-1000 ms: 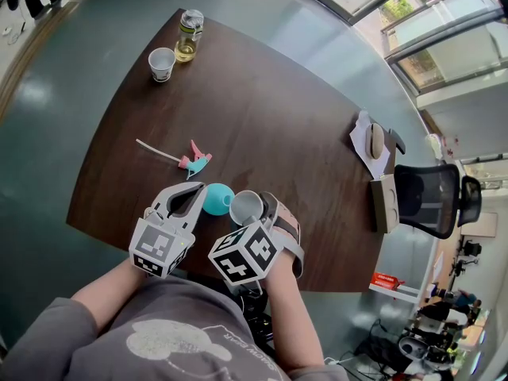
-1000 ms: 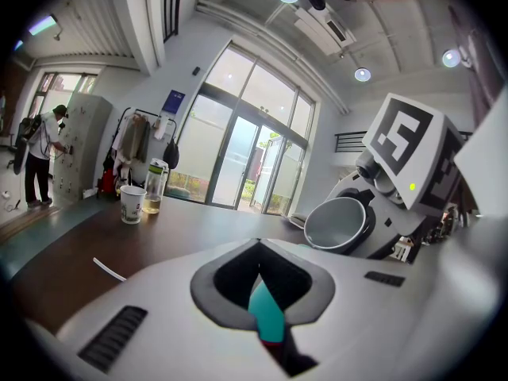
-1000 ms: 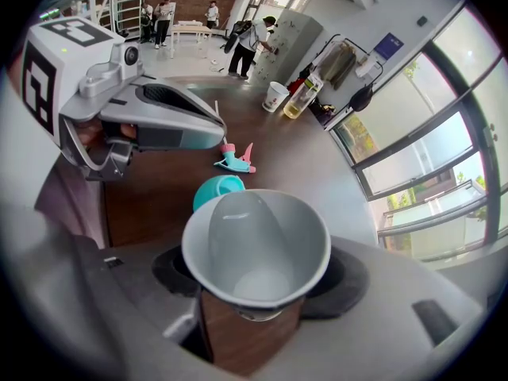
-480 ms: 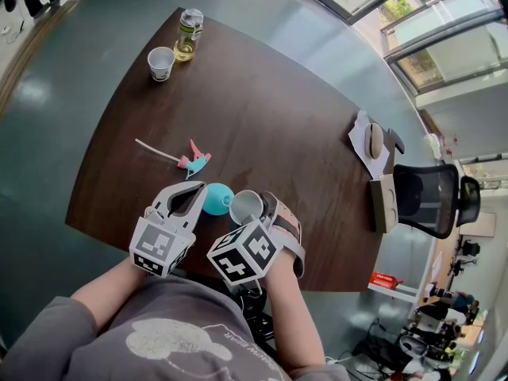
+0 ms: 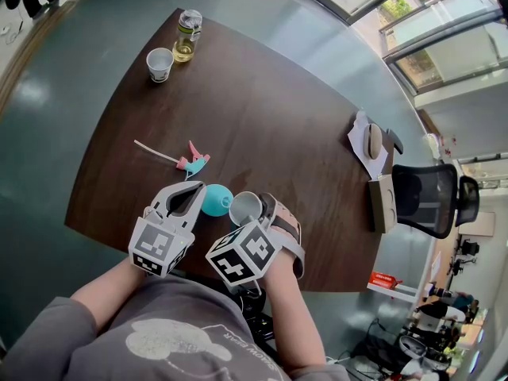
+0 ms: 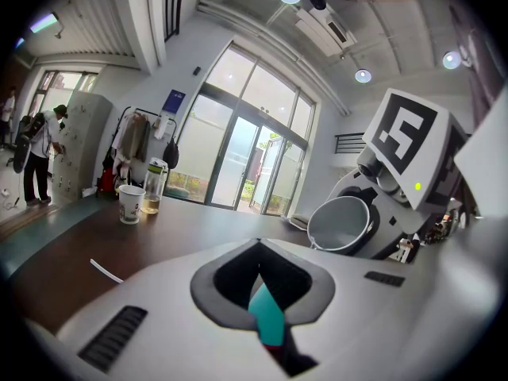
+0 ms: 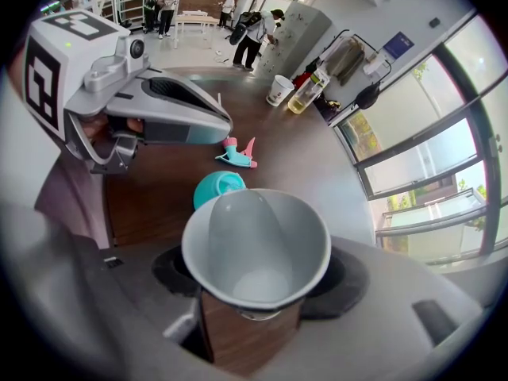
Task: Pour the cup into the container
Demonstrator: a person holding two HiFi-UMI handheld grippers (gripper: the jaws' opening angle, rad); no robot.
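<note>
In the head view a grey cup (image 5: 246, 206) is held over the near part of the brown table (image 5: 262, 109), with my right gripper (image 5: 252, 211) shut on it. The cup leans toward a teal container (image 5: 215, 199) just to its left. In the right gripper view the cup (image 7: 255, 248) shows its open mouth and a pale inside, and the teal container (image 7: 218, 189) lies beyond it. My left gripper (image 5: 193, 201) is shut on the container's edge. Only a teal sliver (image 6: 266, 320) shows between the closed jaws in the left gripper view. The cup (image 6: 341, 225) appears there at the right.
A pink and teal spray trigger (image 5: 193, 161) with a white tube lies beyond the container. At the far corner stand a paper cup (image 5: 161, 63) and a bottle of yellow liquid (image 5: 189, 36). A mouse on paper (image 5: 375, 140) lies at the right edge, beside an office chair (image 5: 432, 197).
</note>
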